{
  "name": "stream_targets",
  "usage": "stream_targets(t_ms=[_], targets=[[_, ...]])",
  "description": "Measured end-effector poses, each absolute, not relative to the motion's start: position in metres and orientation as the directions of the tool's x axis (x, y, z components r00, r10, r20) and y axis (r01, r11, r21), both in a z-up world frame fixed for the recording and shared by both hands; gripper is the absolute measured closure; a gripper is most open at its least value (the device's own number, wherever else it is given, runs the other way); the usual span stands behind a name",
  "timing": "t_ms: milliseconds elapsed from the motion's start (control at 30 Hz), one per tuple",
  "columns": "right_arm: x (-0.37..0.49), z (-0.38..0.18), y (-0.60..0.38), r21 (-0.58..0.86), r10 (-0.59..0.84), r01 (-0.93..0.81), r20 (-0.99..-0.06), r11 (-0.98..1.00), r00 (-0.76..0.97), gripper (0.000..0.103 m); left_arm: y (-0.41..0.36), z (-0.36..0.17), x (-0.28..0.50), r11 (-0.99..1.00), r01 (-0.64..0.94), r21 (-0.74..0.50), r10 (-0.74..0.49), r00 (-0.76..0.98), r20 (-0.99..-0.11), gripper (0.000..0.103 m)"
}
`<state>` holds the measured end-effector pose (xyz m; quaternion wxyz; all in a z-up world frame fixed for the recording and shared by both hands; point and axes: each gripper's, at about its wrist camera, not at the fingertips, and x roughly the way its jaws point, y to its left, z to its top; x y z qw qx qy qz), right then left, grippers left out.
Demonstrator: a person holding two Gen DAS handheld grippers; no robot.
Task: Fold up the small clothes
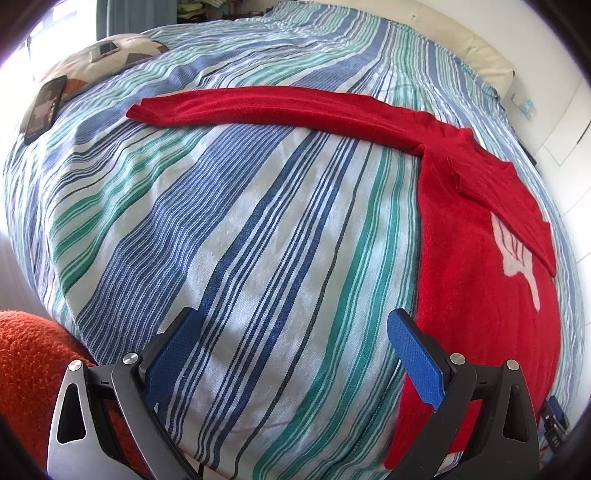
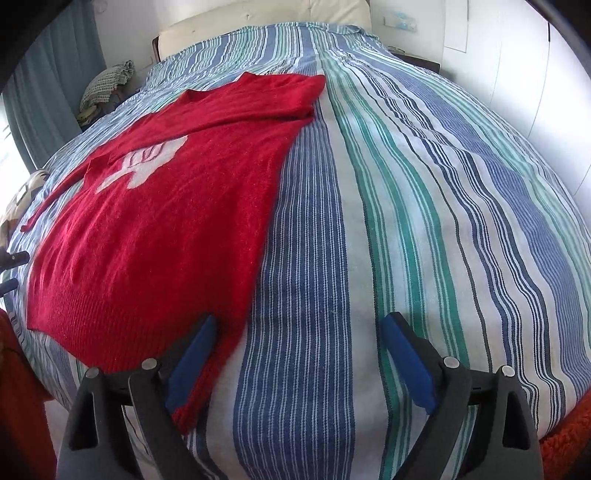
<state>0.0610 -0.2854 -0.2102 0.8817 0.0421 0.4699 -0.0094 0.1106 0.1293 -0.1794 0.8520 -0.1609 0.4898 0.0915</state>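
A red sweater (image 1: 476,266) with a white motif lies flat on the striped bedspread (image 1: 236,229). One sleeve (image 1: 266,110) stretches out to the left; the other is folded across the chest. My left gripper (image 1: 295,332) is open and empty, low over the bedspread just left of the sweater's hem. In the right wrist view the sweater (image 2: 155,229) lies on the left. My right gripper (image 2: 299,339) is open and empty, its left finger (image 2: 195,354) over the sweater's lower right corner.
A dark phone (image 1: 42,109) and a patterned cushion (image 1: 107,55) lie at the bed's far left. An orange fluffy fabric (image 1: 26,369) sits at the near edge. A cream headboard (image 2: 258,18) and white wall stand behind the bed.
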Motion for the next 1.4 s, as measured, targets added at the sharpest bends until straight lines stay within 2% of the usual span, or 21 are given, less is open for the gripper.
stream_targets(t_ms=[1400], targets=[[0.0614,-0.2117,-0.2827,0.057,0.019,0.050,-0.829,0.997,0.559,0.008,0.1320,-0.1815,0.1099,0.928,-0.325,-0.181,0.004,0.496,-0.868,0.002]])
